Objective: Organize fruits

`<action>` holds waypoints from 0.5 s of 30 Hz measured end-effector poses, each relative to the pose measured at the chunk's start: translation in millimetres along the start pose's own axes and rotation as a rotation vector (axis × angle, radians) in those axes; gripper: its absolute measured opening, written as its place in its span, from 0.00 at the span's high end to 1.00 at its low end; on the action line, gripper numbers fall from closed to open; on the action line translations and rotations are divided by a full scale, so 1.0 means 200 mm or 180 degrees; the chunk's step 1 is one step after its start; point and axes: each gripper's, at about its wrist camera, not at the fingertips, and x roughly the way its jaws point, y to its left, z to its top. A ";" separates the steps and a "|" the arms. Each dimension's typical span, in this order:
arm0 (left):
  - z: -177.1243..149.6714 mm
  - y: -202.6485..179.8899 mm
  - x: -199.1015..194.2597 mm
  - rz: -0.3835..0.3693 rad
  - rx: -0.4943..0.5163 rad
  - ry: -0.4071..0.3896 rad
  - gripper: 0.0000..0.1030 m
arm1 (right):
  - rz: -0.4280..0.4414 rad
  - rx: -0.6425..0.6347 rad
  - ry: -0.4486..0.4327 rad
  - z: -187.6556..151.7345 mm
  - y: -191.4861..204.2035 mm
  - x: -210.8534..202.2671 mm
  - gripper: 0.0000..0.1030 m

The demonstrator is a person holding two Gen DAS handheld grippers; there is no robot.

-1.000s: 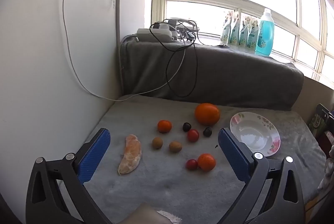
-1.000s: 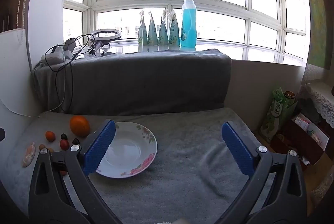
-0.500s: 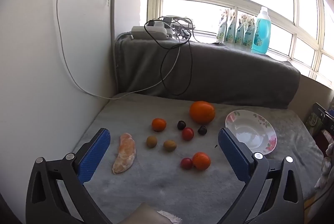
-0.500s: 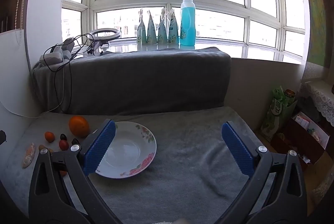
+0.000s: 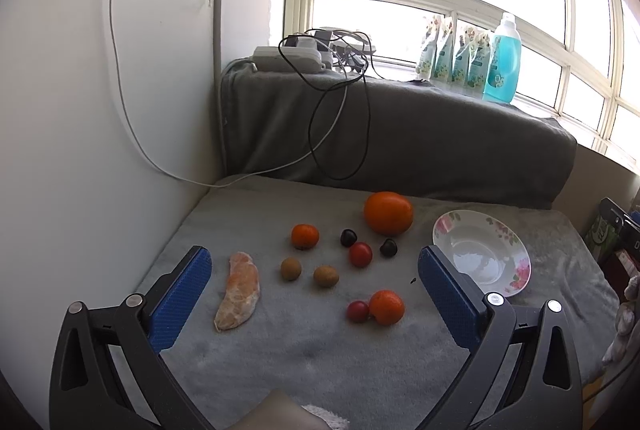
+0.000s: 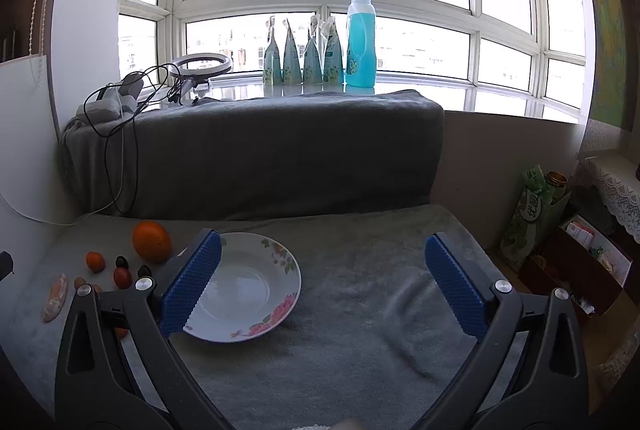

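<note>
Several fruits lie on a grey blanket point(image 5: 320, 358): a large orange point(image 5: 388, 212), two small oranges point(image 5: 305, 236) point(image 5: 386, 306), a peeled orange segment point(image 5: 239, 290), red cherry tomatoes point(image 5: 360, 254), two brown longans point(image 5: 290, 268) and two dark fruits point(image 5: 348, 237). A white flowered plate point(image 5: 484, 252) sits empty to their right; it also shows in the right wrist view point(image 6: 244, 288). My left gripper point(image 5: 316, 294) is open above the fruits. My right gripper point(image 6: 320, 290) is open and empty, its left finger point(image 6: 192, 286) over the plate's left rim.
A white panel point(image 5: 80, 109) walls the left side. A grey-covered ledge point(image 6: 256, 149) at the back carries a power strip with hanging cables point(image 5: 340, 101). Bottles point(image 6: 360, 37) stand on the sill. Boxes and packets point(image 6: 560, 230) stand to the right of the blanket.
The left wrist view has drifted so the fruits and plate sit slightly lower and to the left. The right wrist view is almost unchanged. Both grippers stay open.
</note>
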 end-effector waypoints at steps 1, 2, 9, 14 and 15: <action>0.00 0.00 0.00 0.0000 0.0001 0.0001 0.01 | 0.0000 -0.0002 -0.0002 0.00 0.00 0.00 0.00; 0.01 -0.01 0.02 0.0004 0.0007 0.0009 0.01 | -0.0001 0.0000 -0.0001 0.00 0.00 0.00 0.00; 0.00 -0.01 0.02 -0.0004 0.0009 0.0012 0.01 | -0.0003 0.0001 0.0001 0.00 0.00 0.00 0.00; -0.01 -0.02 0.02 -0.0004 0.0013 0.0014 0.01 | 0.0000 -0.0006 0.0026 -0.01 0.01 0.01 0.00; -0.01 -0.02 0.02 -0.0004 0.0012 0.0011 0.01 | 0.0001 -0.0006 0.0025 -0.01 0.01 0.01 0.00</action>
